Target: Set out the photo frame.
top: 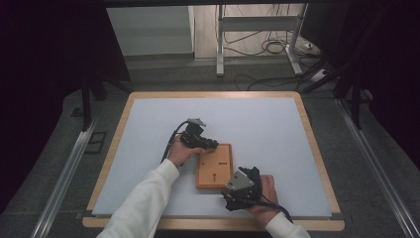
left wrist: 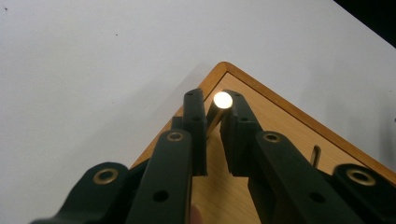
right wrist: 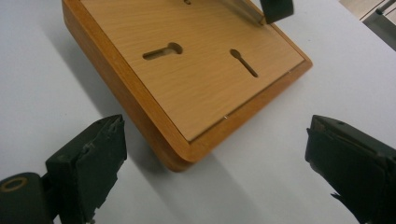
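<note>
Pinching a small metal pin [left wrist: 222, 100] at the far corner of the wooden board [top: 214, 166], the left gripper [top: 207, 144] is holding its jaws nearly together, clamped on that pin. The pin is leaning rather than standing straight, so it could be slipping out sideways or jamming if pushed down at that angle; a hard push there could also be tipping or sliding the board, which is lying loose near the middle of the tabletop [top: 148, 129]. Farther right, the right gripper [right wrist: 219, 154] is hovering just off the board's near corner with its jaws wide apart and nothing between them, so it is not steadying the board. Bare tabletop is lying open on all sides, with its front edge close behind the right hand [top: 265, 191].
</note>
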A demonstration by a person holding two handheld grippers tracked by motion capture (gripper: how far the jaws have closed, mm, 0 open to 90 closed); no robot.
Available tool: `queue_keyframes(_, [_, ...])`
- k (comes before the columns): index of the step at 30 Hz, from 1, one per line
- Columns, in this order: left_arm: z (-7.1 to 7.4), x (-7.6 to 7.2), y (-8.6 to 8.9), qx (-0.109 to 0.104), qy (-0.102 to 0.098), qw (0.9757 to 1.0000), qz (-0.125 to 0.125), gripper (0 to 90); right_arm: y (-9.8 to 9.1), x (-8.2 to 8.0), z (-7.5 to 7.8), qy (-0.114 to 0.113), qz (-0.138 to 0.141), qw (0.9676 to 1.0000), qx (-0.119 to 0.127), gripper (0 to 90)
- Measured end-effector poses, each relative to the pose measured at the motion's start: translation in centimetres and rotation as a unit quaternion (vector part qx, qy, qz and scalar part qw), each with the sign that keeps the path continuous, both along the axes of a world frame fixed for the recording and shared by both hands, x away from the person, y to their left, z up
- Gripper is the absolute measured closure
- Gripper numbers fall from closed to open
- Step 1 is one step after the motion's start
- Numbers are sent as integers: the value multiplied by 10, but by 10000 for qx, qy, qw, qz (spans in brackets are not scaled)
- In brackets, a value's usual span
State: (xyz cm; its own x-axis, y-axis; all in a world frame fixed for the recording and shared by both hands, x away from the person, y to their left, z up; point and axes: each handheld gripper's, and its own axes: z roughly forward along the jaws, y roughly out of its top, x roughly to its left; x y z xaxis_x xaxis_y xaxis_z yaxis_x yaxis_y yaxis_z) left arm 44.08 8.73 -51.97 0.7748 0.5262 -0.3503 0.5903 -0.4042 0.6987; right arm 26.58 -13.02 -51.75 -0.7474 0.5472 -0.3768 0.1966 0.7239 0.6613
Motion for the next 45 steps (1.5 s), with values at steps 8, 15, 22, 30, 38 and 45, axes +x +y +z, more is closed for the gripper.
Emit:
queue_keyframes(8, [1, 4, 0, -11, 111, 9999, -33, 811, 12, 2, -9, -165, 2, 9995, -252, 59])
queue_keyframes(15, [0, 5, 1, -38, 160, 9998, -62, 805, 19, 2, -13, -349, -78, 9987, -376, 73])
queue_keyframes(22, [1, 4, 0, 36, 82, 10000, 6, 825, 21, 0, -11, -875, -174, 9951, -431, 97])
queue_keyframes(30, [4, 2, -4, 211, -79, 9997, 121, 837, 23, 0, -2, -1138, -15, 9929, -350, 192])
queue_keyframes(38, [3, 2, -5, 260, -151, 9993, 210, 813, 29, 9, 13, -1110, 165, 9933, -275, 321])
queue_keyframes(45, [2, 1, -4, 191, -226, 9992, 275, 796, 26, 12, 17, -963, 195, 9951, -87, 383])
